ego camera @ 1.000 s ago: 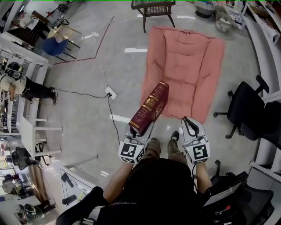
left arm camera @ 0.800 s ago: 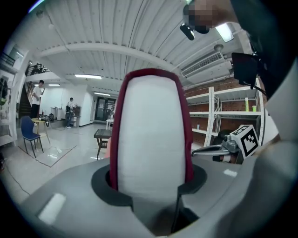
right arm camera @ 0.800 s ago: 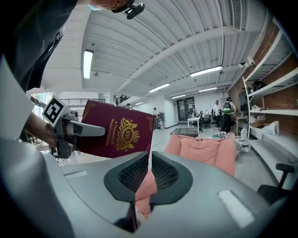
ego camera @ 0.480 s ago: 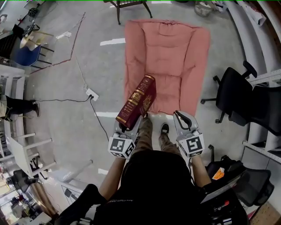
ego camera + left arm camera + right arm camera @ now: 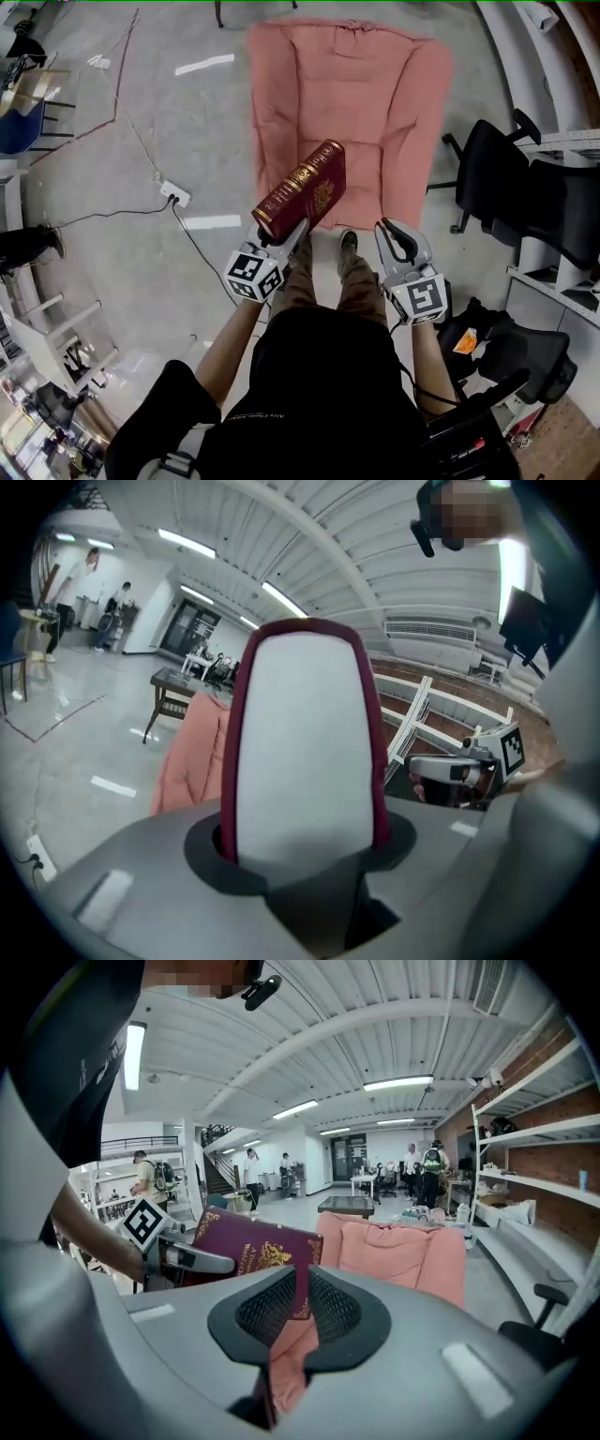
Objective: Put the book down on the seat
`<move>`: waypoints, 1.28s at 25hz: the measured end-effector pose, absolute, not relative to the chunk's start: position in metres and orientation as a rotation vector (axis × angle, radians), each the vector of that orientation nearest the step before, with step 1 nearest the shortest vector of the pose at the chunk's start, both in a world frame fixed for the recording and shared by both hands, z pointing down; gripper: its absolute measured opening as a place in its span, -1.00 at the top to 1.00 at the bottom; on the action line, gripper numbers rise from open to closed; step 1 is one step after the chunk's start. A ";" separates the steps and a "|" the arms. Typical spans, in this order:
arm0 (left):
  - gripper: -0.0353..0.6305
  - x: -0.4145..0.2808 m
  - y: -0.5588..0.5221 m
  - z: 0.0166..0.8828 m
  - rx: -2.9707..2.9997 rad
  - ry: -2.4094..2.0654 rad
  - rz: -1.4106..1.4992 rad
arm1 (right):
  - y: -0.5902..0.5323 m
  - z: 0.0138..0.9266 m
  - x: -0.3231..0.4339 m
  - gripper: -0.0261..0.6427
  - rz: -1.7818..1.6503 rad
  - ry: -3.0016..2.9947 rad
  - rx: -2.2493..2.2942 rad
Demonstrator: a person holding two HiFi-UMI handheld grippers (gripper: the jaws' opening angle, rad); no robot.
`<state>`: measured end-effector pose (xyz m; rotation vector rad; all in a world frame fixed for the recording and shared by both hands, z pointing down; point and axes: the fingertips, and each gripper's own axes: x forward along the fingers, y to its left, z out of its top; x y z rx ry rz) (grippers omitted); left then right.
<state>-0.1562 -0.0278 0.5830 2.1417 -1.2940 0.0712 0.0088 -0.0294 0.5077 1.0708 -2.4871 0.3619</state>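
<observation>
A thick dark-red book (image 5: 302,190) with gold print is held by its lower end in my left gripper (image 5: 284,244), jaws wide around it and shut on it. It slants up and forward over the front edge of the pink cushioned seat (image 5: 356,84). In the left gripper view the book's white page edge (image 5: 305,742) fills the space between the jaws, with the seat (image 5: 192,752) behind. My right gripper (image 5: 392,231) hangs to the right of the book, shut with nothing in it. The right gripper view shows the book's cover (image 5: 248,1251) and the seat (image 5: 403,1251) ahead.
A black office chair (image 5: 492,173) stands right of the seat, with white shelving (image 5: 562,150) beyond it. A power strip with cables (image 5: 175,195) lies on the floor at left. The person's feet (image 5: 347,242) are at the seat's front edge. A low table (image 5: 173,682) stands behind the seat.
Both grippers have come forward to the seat, which now looks closer. The book has tipped lower and flatter and now reaches over the seat's front edge.
</observation>
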 end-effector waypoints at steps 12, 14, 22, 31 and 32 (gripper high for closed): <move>0.23 -0.135 -0.070 0.558 2.155 -1.306 0.095 | -0.062 0.518 0.006 0.76 0.438 -2.555 1.030; 0.23 -0.122 -0.078 0.546 2.185 -1.305 0.093 | -0.067 0.513 0.010 0.76 0.431 -2.579 1.027; 0.23 -0.108 -0.102 0.521 2.227 -1.316 0.061 | -0.086 0.506 0.007 0.76 0.427 -2.628 1.012; 0.23 -0.103 -0.106 0.499 2.066 -1.246 -0.258 | -0.090 0.512 0.015 0.63 0.653 -2.663 1.051; 0.23 -0.103 -0.106 0.499 2.024 -1.218 -0.313 | -0.091 0.517 0.017 0.57 0.724 -2.664 1.061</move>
